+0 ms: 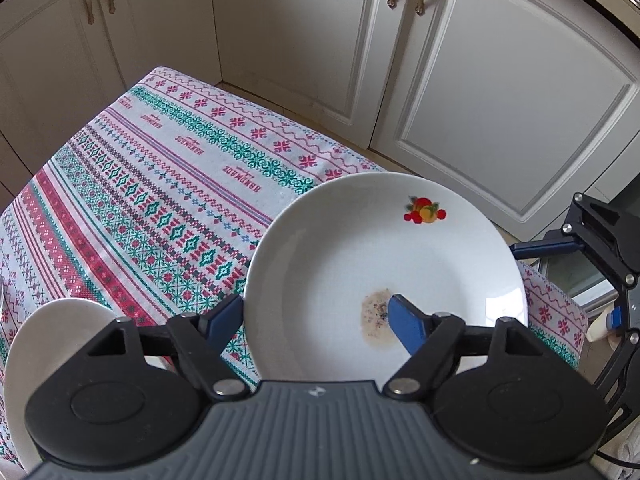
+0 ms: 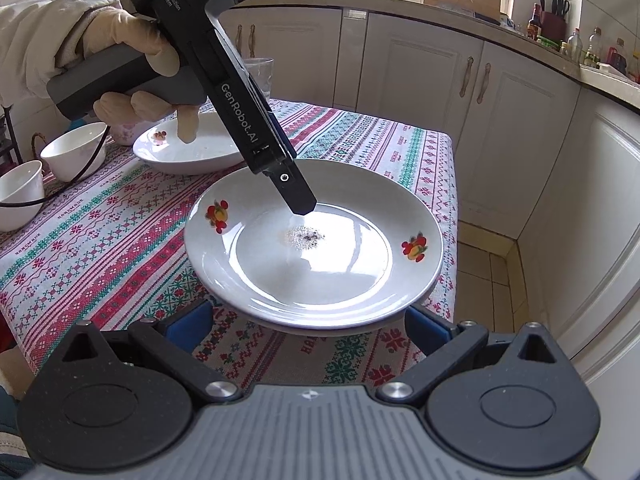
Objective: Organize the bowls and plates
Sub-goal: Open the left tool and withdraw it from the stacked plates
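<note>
A white plate with fruit decals and a brown stain (image 1: 384,252) (image 2: 316,240) sits near the table corner. My left gripper (image 1: 316,316) is open and straddles its near rim, one blue finger (image 1: 406,322) inside over the stain, the other outside. In the right wrist view the left gripper (image 2: 298,200) comes down onto the plate from above. My right gripper (image 2: 308,328) is open, its jaws either side of the plate's near rim. A second white plate (image 2: 188,148) (image 1: 36,344) lies behind. Two white bowls (image 2: 74,150) (image 2: 18,196) stand at the far left.
A patterned tablecloth (image 1: 160,184) covers the table. Cream cabinets (image 1: 480,80) stand close beyond the table edge. A glass (image 2: 260,76) and a flowered cup (image 2: 124,134) stand behind the second plate. A black cable (image 2: 76,176) runs over the bowls.
</note>
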`<state>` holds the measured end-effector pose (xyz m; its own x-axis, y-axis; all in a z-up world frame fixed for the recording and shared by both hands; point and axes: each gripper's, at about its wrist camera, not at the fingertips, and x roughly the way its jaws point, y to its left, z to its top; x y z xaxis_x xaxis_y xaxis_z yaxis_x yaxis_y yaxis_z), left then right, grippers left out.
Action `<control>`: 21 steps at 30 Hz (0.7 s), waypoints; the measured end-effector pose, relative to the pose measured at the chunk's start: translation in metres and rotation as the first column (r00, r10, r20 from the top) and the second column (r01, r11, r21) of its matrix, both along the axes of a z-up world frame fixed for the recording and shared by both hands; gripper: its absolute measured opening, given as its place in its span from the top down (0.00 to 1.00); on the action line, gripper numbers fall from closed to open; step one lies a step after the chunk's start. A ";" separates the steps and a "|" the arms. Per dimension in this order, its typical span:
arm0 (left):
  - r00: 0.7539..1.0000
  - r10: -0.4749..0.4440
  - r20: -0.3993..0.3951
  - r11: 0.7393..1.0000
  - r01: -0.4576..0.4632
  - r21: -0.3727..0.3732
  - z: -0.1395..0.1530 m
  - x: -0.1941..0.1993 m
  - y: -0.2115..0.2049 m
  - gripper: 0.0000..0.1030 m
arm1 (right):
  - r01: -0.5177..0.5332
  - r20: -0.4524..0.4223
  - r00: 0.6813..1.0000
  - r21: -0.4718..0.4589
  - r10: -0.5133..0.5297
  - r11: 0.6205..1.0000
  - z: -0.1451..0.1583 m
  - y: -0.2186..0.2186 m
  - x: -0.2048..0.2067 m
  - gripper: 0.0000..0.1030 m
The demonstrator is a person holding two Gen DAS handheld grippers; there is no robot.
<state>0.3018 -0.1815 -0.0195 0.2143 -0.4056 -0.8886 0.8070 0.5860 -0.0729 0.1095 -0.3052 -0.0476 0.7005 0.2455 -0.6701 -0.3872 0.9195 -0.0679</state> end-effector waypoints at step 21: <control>0.901 0.300 0.315 0.946 -0.238 -0.220 0.048 -0.141 0.060 0.13 | 0.097 0.123 0.987 0.085 -0.107 0.992 0.035 0.019 -0.050 0.00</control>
